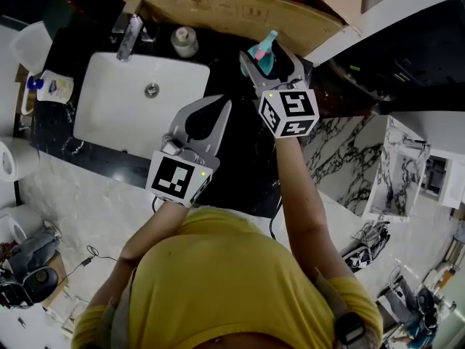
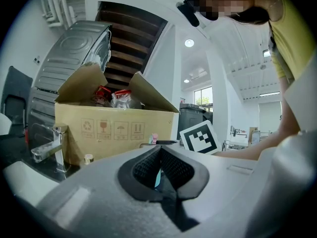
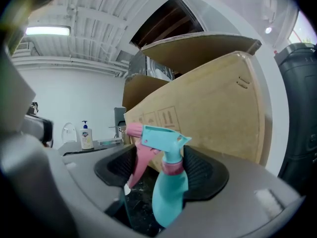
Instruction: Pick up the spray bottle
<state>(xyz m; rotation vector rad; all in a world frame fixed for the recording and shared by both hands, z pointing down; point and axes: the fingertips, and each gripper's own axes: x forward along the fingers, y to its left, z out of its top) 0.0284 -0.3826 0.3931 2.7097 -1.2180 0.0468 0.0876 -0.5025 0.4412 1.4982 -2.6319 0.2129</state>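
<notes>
The spray bottle (image 1: 264, 49), teal with a pink trigger and collar, stands upright on the black counter (image 1: 240, 162) in front of a cardboard box (image 1: 218, 6). My right gripper (image 1: 269, 58) reaches around it, one jaw on each side. In the right gripper view the spray bottle (image 3: 168, 195) leans against the right pad (image 3: 205, 175), while a gap shows between it and the left pad, so the right gripper (image 3: 161, 168) is open. My left gripper (image 1: 224, 106) hovers over the counter beside the sink, jaws meeting at the tips with nothing held. In its own view the left gripper (image 2: 159, 151) is shut.
A white sink (image 1: 102, 115) with a chrome faucet (image 1: 129, 38) lies left of the grippers. A small capped jar (image 1: 184, 41) stands behind the sink. A soap dispenser (image 3: 86, 135) sits at the counter's far left. The box blocks the space behind the bottle.
</notes>
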